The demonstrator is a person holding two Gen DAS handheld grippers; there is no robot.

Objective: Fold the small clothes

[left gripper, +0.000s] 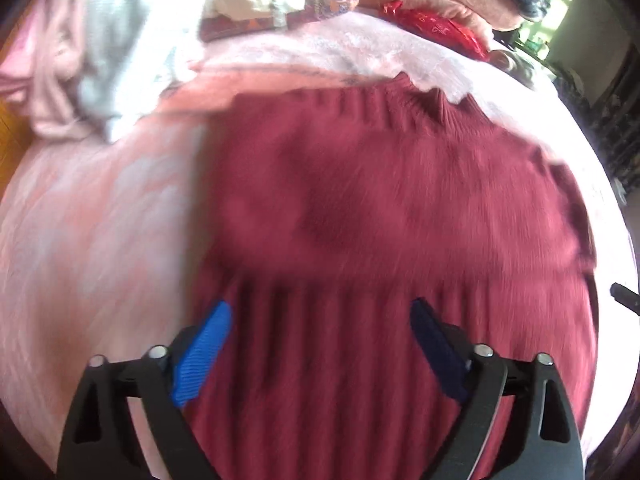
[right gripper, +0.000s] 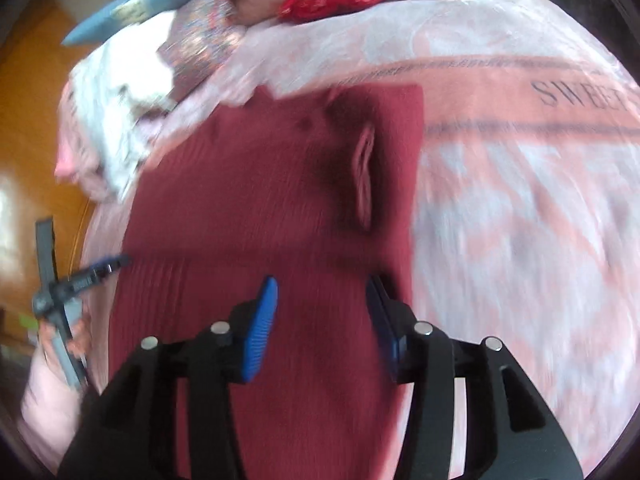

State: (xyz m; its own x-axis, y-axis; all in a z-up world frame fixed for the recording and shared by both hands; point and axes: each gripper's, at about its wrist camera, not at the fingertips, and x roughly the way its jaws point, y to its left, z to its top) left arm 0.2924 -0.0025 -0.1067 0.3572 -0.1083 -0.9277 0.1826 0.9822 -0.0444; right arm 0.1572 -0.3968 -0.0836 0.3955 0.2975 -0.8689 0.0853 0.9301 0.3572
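left gripper (left gripper: pixel 322 320) spread wide, empty, above the maroon sweater (left gripper: pixel 380 208); right gripper (right gripper: pixel 322 300) half-spread, empty too

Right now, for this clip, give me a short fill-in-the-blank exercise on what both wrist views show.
1. The sweater spread on the pink blanket is dark ____ in colour.
2. The left gripper has nothing between its pads; its jaws stand ____.
3. The pads of the right gripper hover over the ____.
4. The word printed on the blanket, seen from the right wrist, begins with the letters ____.

Missing words: red; open; sweater; SW
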